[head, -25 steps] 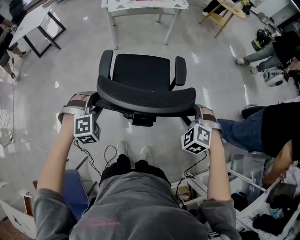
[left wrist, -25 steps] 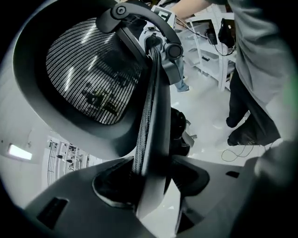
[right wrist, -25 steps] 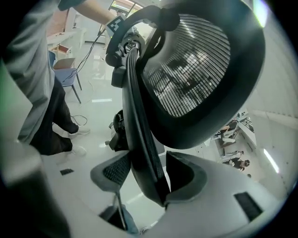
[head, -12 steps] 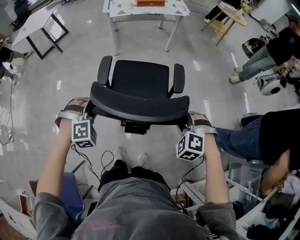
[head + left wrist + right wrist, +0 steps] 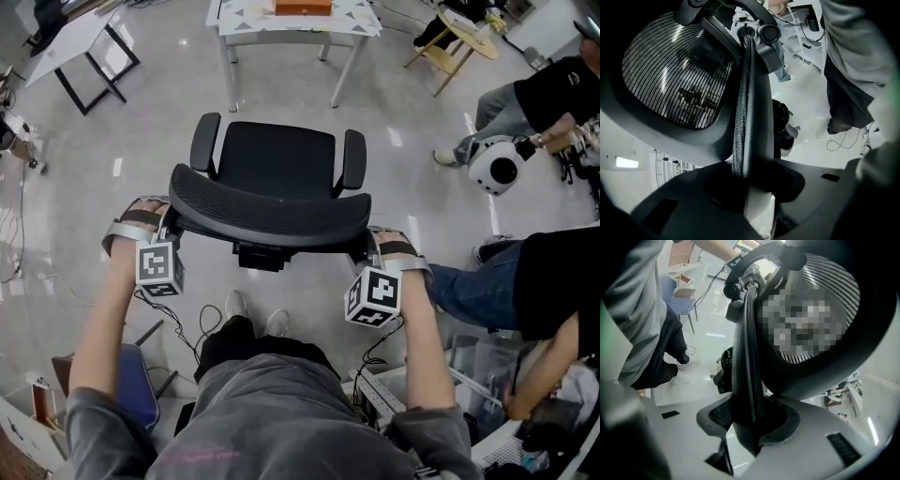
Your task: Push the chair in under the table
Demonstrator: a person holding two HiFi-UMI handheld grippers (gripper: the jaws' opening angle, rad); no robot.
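A black chair (image 5: 279, 159) stood on the pale grey floor (image 5: 141, 122) with its seat facing a white tabletop (image 5: 361, 21) at the far edge of the head view. A strip of bare floor lay between them, so the chair was not yet under the tabletop. An orange box (image 5: 303, 6) lay on the tabletop. The chair's 2 armrests (image 5: 204, 141) flanked the seat, and its curved mesh backrest (image 5: 272, 202) was the part nearest the person. The left gripper (image 5: 173, 211) sat at the backrest's left end and the right gripper (image 5: 367, 241) at its right end, each pointing steeply down with its marker cube turned toward the person. In the left gripper view the backrest's edge ran straight down between the 2 pads (image 5: 785, 180). The jaws were closing at about half their spread, and the pads lay against the rim on either side. The right gripper view showed the same. Its jaws were closing too, and the rim was seated between the 2 grey pads (image 5: 717, 416), which touched it. The person's white shoes (image 5: 234, 305) stood on the floor just behind the chair's base. Another person in jeans (image 5: 469, 286) sat near the right gripper, and a dark-framed table (image 5: 75, 42) stood well apart at the upper left.
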